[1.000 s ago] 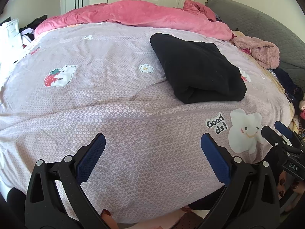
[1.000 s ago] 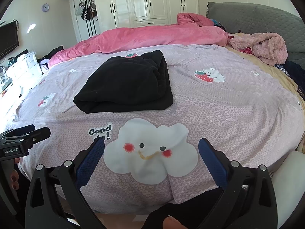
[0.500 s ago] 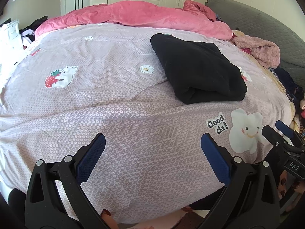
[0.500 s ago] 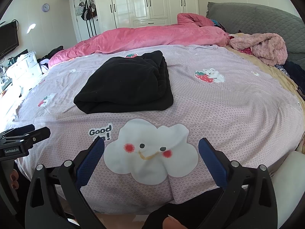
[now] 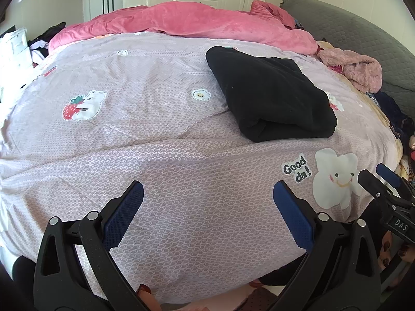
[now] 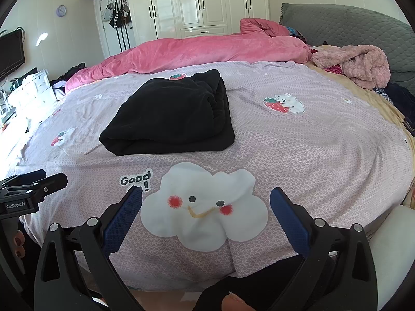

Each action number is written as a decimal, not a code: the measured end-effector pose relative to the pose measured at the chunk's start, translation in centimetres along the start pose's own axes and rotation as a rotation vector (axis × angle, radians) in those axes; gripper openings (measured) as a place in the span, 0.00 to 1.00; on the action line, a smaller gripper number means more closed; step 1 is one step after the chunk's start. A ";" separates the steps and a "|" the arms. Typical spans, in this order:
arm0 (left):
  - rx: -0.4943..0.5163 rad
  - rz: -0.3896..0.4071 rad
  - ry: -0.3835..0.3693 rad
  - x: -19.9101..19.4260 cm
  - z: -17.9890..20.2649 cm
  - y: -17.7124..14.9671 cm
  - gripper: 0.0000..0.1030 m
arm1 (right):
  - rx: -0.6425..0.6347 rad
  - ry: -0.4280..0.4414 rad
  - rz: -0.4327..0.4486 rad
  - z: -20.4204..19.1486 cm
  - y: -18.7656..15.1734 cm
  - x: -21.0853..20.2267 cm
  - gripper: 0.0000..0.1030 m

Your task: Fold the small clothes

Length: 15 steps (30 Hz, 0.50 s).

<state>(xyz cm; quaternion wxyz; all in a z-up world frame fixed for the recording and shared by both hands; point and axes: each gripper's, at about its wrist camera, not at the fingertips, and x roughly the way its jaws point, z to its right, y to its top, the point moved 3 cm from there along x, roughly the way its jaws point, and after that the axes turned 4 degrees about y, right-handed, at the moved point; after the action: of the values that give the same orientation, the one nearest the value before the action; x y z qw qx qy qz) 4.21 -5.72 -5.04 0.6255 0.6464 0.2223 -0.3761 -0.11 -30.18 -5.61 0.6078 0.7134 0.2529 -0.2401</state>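
Both the left gripper (image 5: 208, 197) and right gripper (image 6: 206, 202) hung wide-jawed and empty, short of the folded black garment (image 6: 168, 119). A careless grab risked unravelling its folds.

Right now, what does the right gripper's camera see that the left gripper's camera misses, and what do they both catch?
Only the right wrist view shows the wall clock, the television and the bags hanging by the wardrobe. Only the left wrist view shows the small flower print on the sheet. Both show the folded black garment lying on the lilac bedsheet, the pink duvet behind it, the white cloud print, and both grippers open and empty: the right gripper and the left gripper.
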 end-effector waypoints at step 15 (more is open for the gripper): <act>-0.002 0.000 0.003 -0.1 -0.2 0.1 0.91 | 0.004 -0.008 0.000 0.3 0.2 -0.2 0.96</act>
<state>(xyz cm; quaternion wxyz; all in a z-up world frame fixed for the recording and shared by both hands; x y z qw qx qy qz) 4.23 -5.51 -4.90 0.6259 0.6462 0.2236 -0.3750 -0.12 -30.52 -5.38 0.6072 0.7138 0.2501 -0.2435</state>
